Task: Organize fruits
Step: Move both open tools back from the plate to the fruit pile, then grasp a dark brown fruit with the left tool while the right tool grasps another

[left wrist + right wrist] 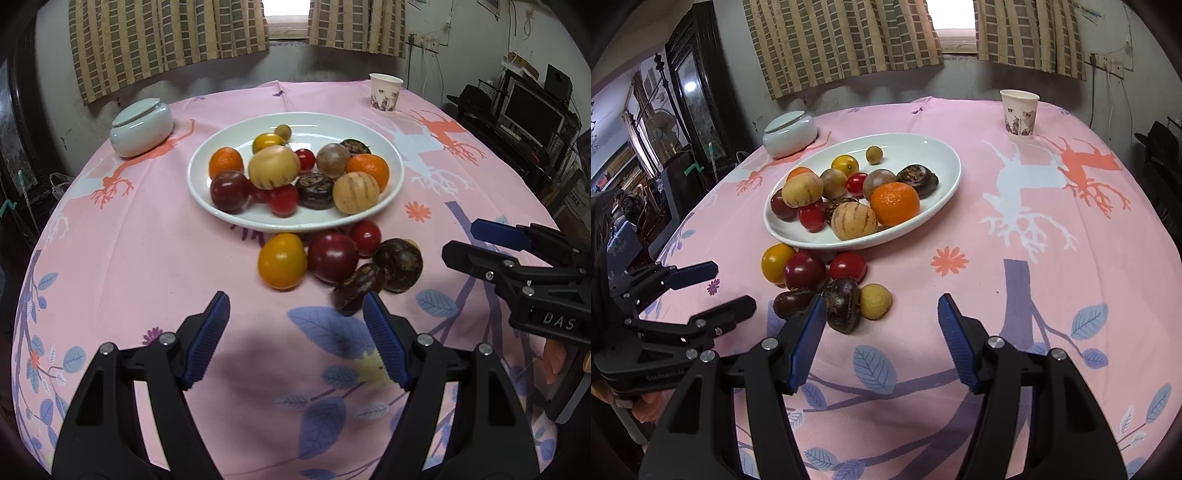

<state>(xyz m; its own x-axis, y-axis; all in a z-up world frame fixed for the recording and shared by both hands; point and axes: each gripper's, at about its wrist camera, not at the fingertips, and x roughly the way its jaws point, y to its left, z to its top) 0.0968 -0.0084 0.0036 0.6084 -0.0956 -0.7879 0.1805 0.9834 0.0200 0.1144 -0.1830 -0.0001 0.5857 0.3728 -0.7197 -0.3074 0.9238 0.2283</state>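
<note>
A white oval plate point(332, 125) point(916, 147) holds several fruits: oranges, striped pale melons, red tomatoes and dark brown ones. In front of it, loose on the pink cloth, lie a yellow tomato point(282, 260) point(775, 261), a dark red tomato point(332, 256) point(804, 272), a small red tomato point(365, 232) point(847, 266), two dark brown fruits point(399, 264) point(842, 302) and a small tan fruit point(875, 301). My left gripper point(295, 299) point(733, 286) hangs open just short of them, empty. My right gripper point(882, 299) point(461, 240) is open too, its left finger beside a dark fruit.
A pale lidded jar point(142, 127) point(790, 134) stands at the back left and a paper cup point(385, 92) point(1019, 114) at the back right. A monitor on shelves point(532, 110) lies beyond the table's right edge. Curtains hang on the far wall.
</note>
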